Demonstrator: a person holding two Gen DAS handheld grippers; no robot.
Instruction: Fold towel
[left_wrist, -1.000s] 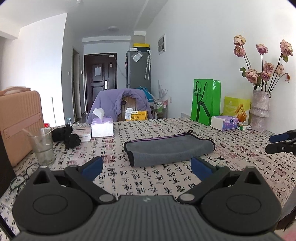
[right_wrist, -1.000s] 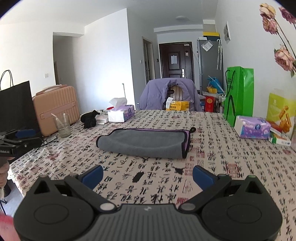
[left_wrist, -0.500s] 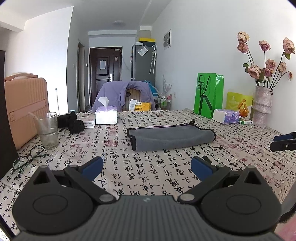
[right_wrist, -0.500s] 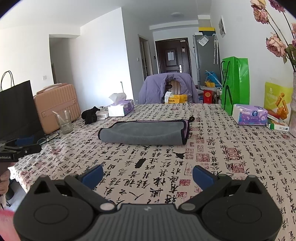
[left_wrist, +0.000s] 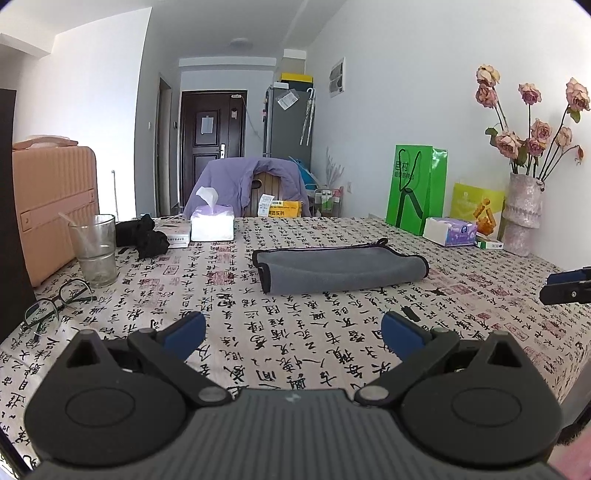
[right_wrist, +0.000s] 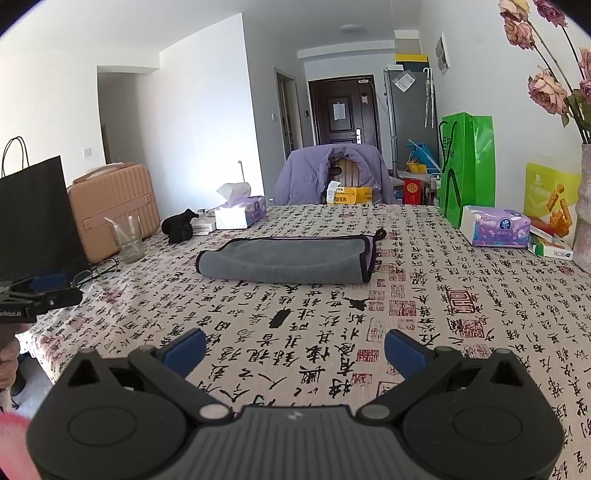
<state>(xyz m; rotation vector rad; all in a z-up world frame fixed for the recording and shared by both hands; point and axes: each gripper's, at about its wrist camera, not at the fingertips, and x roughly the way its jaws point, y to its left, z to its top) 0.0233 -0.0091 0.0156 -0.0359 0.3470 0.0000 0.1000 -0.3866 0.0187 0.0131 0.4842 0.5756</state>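
Observation:
A grey towel (left_wrist: 341, 269) with dark and purple edging lies folded into a long strip in the middle of the table; it also shows in the right wrist view (right_wrist: 286, 261). My left gripper (left_wrist: 291, 332) is open and empty, held over the near table edge, well short of the towel. My right gripper (right_wrist: 293, 347) is open and empty, also near the front edge and apart from the towel. Each gripper appears at the edge of the other's view, the right one (left_wrist: 567, 286) and the left one (right_wrist: 37, 297).
The table (left_wrist: 295, 350) has a calligraphy-print cloth. On the left stand a glass (left_wrist: 94, 251), glasses (left_wrist: 55, 301), a black cloth (left_wrist: 142, 236), a tissue box (left_wrist: 212, 223) and a pink suitcase (left_wrist: 51, 206). On the right stand a green bag (left_wrist: 415, 188), tissue pack (left_wrist: 448, 230) and flower vase (left_wrist: 524, 214).
Both grippers have drawn back and lowered toward the near table edge, so the towel looks farther and flatter. The towel has not moved. Both stay open.

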